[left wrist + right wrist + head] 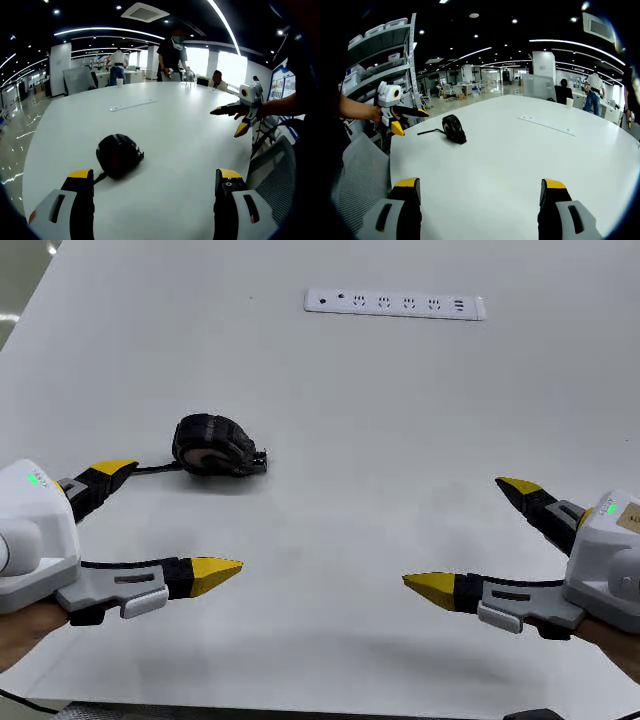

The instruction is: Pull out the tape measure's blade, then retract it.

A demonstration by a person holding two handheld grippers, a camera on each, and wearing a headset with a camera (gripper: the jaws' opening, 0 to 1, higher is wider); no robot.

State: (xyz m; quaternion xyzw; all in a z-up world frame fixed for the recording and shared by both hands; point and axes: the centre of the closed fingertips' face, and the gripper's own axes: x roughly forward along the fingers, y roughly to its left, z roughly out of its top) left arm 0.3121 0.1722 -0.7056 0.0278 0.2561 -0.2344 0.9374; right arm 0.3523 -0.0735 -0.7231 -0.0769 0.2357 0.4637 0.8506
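Note:
A black tape measure [213, 445] lies on the white table [380, 400], blade tip pointing right, a dark strap trailing to its left. My left gripper [168, 522] hovers open just below and left of it, nothing between the yellow-tipped fingers. In the left gripper view the tape measure [119, 154] sits a little ahead of the open left gripper [152, 176]. My right gripper [470, 536] is open at the right, well away from the tape. From the right gripper view the tape measure [454, 128] lies far ahead to the left of the right gripper [479, 186].
A white power strip [394, 303] lies flat at the far side of the table. People stand beyond the table's far edge [170, 50]. The near table edge runs just below both grippers. A mesh chair [272, 175] sits beside the table.

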